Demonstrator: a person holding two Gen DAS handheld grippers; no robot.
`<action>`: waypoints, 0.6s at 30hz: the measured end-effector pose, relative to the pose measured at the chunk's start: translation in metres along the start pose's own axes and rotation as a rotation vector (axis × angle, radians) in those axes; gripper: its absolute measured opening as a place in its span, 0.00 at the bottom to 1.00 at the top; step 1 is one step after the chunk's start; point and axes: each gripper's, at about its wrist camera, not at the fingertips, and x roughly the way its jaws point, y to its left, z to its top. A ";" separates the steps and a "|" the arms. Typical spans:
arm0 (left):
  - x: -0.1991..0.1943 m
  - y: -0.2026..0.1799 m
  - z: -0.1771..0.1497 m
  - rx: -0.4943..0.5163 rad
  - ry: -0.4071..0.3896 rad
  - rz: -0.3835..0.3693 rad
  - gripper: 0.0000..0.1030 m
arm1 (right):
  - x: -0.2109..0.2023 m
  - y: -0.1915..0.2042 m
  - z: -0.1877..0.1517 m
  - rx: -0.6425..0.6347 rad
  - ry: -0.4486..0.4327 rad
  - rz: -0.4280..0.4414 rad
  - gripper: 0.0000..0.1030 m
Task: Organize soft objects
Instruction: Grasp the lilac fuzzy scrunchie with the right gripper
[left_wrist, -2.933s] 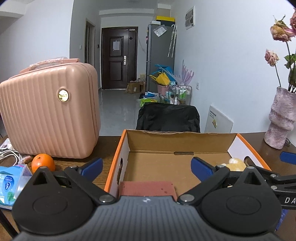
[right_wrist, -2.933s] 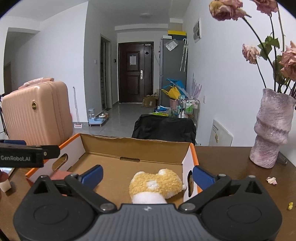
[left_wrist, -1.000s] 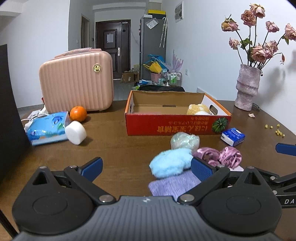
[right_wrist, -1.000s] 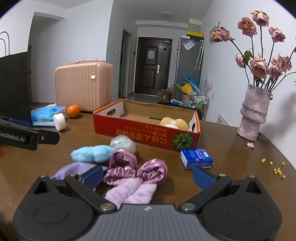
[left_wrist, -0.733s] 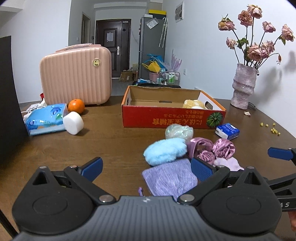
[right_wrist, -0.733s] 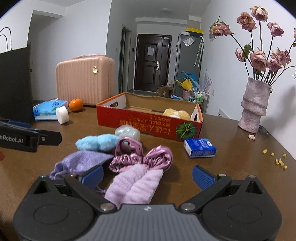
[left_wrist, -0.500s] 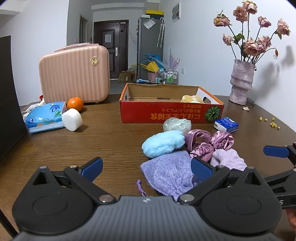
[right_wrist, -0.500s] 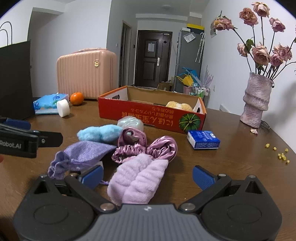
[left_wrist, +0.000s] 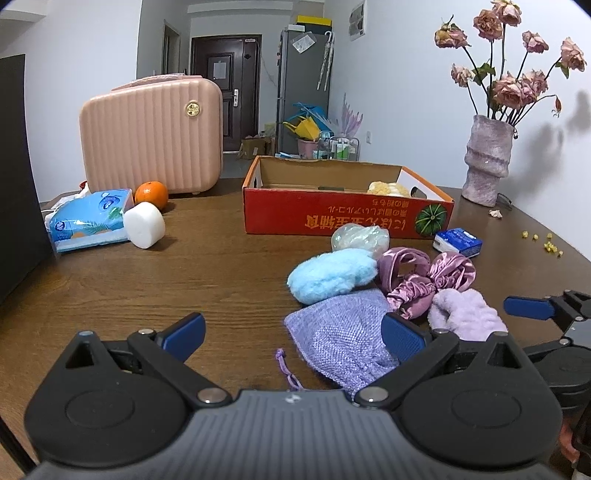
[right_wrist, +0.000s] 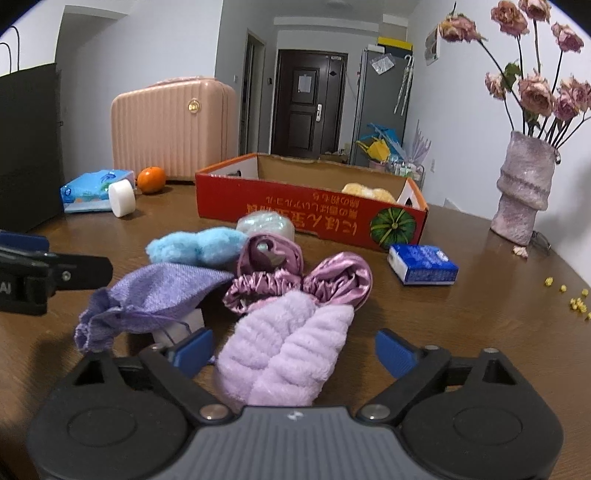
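Note:
Soft things lie in a heap on the brown table: a fluffy lilac towel roll (right_wrist: 286, 347), a purple knit pouch (right_wrist: 159, 291), a pink satin scrunchie (right_wrist: 295, 277), a light blue puff (right_wrist: 199, 245) and a pale shiny ball (right_wrist: 266, 223). My right gripper (right_wrist: 295, 354) straddles the near end of the lilac towel roll, its jaws closing, the pads not pressing it. My left gripper (left_wrist: 291, 334) stands open; the purple knit pouch (left_wrist: 340, 336) lies by its right finger. A yellow plush (right_wrist: 367, 192) rests inside the red cardboard box (right_wrist: 306, 212).
A pink suitcase (left_wrist: 153, 134), an orange (left_wrist: 151, 194), a tissue pack (left_wrist: 90, 219) and a white roll (left_wrist: 144, 225) sit at the left. A blue carton (right_wrist: 423, 264) lies right of the heap. A vase of dried roses (right_wrist: 524, 192) stands far right, with yellow crumbs (right_wrist: 576, 299) nearby.
Both grippers have sunk toward the table and the heap has come nearer. The lilac towel roll now lies between the right gripper's fingers, which stand closer together than before.

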 end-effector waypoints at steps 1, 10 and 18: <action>0.001 0.000 0.000 0.001 0.004 0.001 1.00 | 0.001 -0.001 -0.001 0.004 0.001 0.005 0.79; 0.005 -0.002 -0.003 0.000 0.018 0.002 1.00 | 0.000 -0.005 -0.005 0.030 -0.018 0.048 0.42; 0.008 0.001 -0.003 -0.022 0.023 0.013 1.00 | -0.015 -0.014 -0.005 0.068 -0.099 0.072 0.30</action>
